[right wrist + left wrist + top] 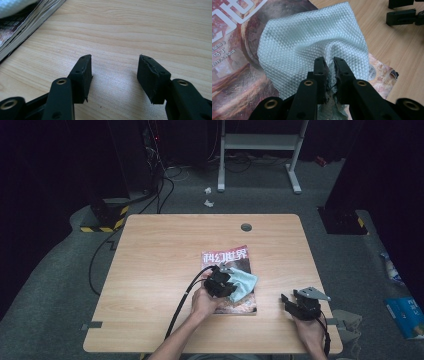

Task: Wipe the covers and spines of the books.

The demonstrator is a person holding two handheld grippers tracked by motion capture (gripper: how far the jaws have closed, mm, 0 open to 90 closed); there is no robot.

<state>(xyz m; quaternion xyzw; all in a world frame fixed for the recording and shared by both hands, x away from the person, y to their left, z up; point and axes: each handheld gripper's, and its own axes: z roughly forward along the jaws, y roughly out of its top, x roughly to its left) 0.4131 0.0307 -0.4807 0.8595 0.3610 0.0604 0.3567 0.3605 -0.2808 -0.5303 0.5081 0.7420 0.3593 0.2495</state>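
While pinched in left tongs (328, 65), cloth (312, 40) atop magazine (234, 75)

Your table (150, 270) is a light wood top with a round grey grommet (246, 227) near its 12 o'clock edge. A magazine (225, 257) lies flat just right of centre. At 4 o'clock your right tongs (285, 299) rest low over bare wood.

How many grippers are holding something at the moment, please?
1. The left gripper is shut on the cloth, which lies on the magazine. The right gripper is open over bare table, right of the magazine, holding nothing.
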